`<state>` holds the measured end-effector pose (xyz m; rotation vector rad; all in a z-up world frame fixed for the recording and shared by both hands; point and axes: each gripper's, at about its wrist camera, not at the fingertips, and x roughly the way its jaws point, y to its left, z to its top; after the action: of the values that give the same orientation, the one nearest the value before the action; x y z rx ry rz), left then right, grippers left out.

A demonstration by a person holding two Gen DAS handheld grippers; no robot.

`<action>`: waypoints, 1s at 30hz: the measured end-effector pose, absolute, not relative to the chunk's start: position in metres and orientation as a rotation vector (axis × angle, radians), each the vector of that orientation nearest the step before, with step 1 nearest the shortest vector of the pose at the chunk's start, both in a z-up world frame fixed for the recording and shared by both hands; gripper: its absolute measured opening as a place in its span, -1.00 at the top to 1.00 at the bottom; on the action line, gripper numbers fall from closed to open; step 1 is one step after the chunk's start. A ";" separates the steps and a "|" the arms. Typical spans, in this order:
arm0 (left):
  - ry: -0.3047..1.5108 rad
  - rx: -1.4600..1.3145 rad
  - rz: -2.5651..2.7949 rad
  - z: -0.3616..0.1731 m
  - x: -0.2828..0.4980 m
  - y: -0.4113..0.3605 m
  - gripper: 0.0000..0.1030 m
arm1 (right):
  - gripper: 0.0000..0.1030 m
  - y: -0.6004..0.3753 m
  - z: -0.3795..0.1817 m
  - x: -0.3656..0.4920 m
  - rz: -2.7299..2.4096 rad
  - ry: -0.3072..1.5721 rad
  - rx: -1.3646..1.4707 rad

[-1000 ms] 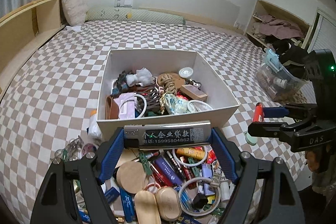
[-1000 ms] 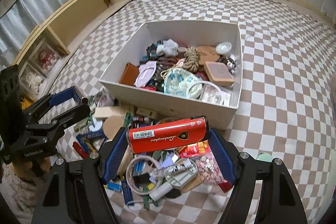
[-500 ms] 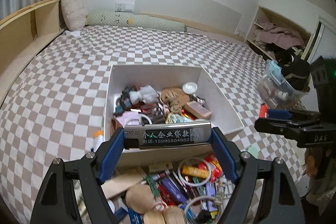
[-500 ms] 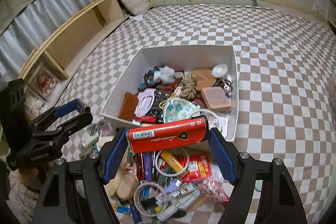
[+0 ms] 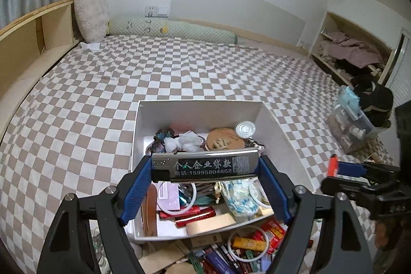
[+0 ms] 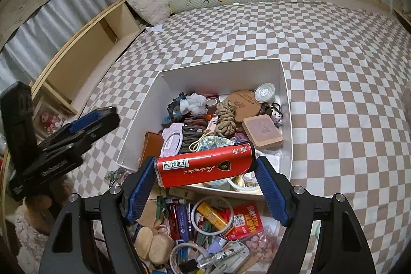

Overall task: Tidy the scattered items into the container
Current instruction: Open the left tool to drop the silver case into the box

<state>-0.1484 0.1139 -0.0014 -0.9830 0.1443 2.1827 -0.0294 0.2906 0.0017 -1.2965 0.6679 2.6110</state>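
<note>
Lighters, silver clamped in the left gripper and red in the right gripper, have risen over the box's near edge, ready for release.

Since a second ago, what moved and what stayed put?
Both grippers rose and moved forward over the white box, the left gripper still clamping the silver lighter, the right gripper the red lighter. Nothing was released; the box stayed put.

Left gripper and right gripper fingers each clamp something.
</note>
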 end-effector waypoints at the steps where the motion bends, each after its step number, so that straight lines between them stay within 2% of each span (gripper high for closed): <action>1: 0.153 -0.995 2.184 -0.006 -0.153 0.118 -0.58 | -0.51 0.292 0.001 -0.030 2.602 0.673 -1.290; 12: 0.161 -1.128 2.200 -0.045 -0.198 0.145 -0.58 | -0.51 0.299 -0.013 -0.039 2.546 0.711 -1.323; 30: 0.176 -1.228 2.202 -0.076 -0.235 0.160 -0.58 | -0.51 0.285 -0.028 -0.062 2.520 0.695 -1.379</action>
<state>-0.2348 0.1603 -0.0763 -1.2276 0.1762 2.2015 -0.0616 0.2846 -0.0275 -1.3789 0.6947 2.5199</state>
